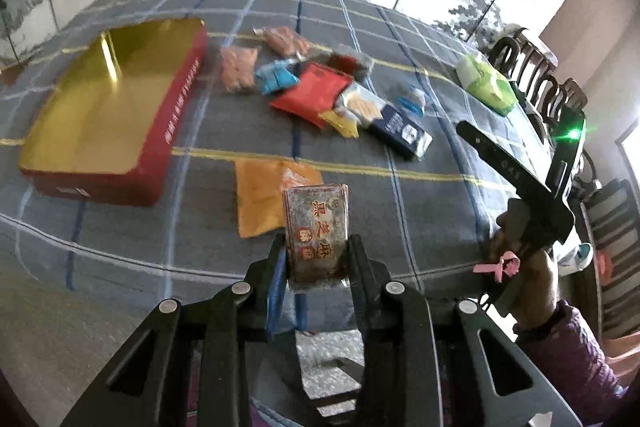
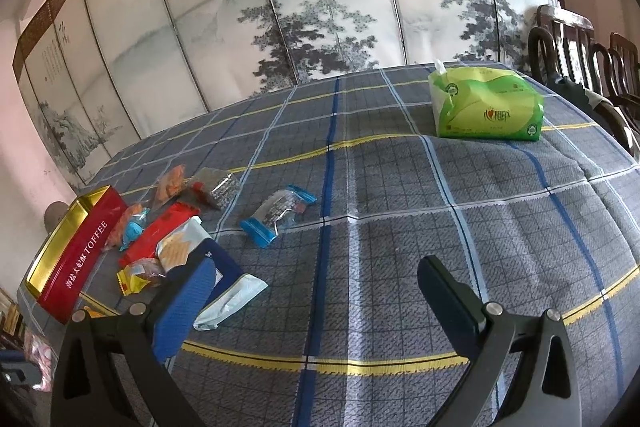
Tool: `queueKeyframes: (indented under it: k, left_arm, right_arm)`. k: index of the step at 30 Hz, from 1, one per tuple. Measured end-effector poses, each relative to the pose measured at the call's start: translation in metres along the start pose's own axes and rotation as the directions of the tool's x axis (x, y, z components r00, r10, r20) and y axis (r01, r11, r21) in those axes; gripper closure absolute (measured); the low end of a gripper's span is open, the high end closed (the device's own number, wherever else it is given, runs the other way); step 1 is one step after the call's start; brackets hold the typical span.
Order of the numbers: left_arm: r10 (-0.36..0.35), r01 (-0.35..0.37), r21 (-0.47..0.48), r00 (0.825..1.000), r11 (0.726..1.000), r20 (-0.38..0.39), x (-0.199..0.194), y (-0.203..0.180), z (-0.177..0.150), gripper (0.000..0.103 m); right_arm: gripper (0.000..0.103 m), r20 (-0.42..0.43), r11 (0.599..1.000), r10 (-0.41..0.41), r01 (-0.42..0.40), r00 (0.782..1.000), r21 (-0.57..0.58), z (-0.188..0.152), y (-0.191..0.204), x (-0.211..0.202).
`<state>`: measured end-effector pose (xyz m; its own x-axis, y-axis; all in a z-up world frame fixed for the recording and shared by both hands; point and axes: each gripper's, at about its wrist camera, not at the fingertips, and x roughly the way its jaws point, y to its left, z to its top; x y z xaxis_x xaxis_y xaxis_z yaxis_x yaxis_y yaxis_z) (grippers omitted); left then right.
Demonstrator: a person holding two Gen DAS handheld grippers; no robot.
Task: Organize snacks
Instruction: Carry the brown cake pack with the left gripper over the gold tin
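My left gripper (image 1: 316, 259) is shut on a dark snack packet with red and yellow lettering (image 1: 316, 223), held upright above the checked tablecloth. An open red tin with a gold inside (image 1: 100, 115) lies at the left, also seen as the red toffee tin (image 2: 76, 259). A pile of snack packets (image 1: 320, 91) lies in the middle, with an orange packet (image 1: 264, 195) just behind the held one. My right gripper (image 2: 316, 279) stands open over bare cloth, beside the packets (image 2: 176, 247) and a blue-ended packet (image 2: 276, 215). The right gripper also shows in the left wrist view (image 1: 520, 179).
A green tissue pack (image 2: 484, 107) sits at the far right of the table (image 2: 400, 227). Dark wooden chairs (image 2: 572, 43) stand along the right edge. A painted folding screen (image 2: 280, 7) closes off the far side. A person's hand and purple sleeve (image 1: 568, 339) hold the right gripper.
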<state>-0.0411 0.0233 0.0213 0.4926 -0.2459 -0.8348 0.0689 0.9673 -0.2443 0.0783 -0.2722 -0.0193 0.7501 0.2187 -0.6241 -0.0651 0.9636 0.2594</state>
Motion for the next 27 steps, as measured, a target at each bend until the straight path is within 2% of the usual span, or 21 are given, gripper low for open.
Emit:
queueKeyframes:
  k: [7, 18, 27]
  left_arm:
    - [0.070, -0.072, 0.018, 0.995, 0.997, 0.065, -0.014, 0.009, 0.006, 0.078]
    - [0.132, -0.133, 0.010, 0.986, 0.991, 0.103, -0.016, 0.035, 0.015, 0.078]
    - [0.202, -0.203, -0.003, 0.971, 0.979, 0.127, -0.014, 0.072, 0.040, 0.078]
  right_arm:
    - [0.000, -0.001, 1.000, -0.013, 0.013, 1.000, -0.004, -0.001, 0.001, 0.000]
    - [0.000, -0.010, 0.999, -0.050, 0.050, 0.999, -0.010, -0.001, 0.003, 0.002]
    - [0.000, -0.004, 0.997, -0.065, 0.065, 0.998, -0.036, -0.002, 0.009, 0.002]
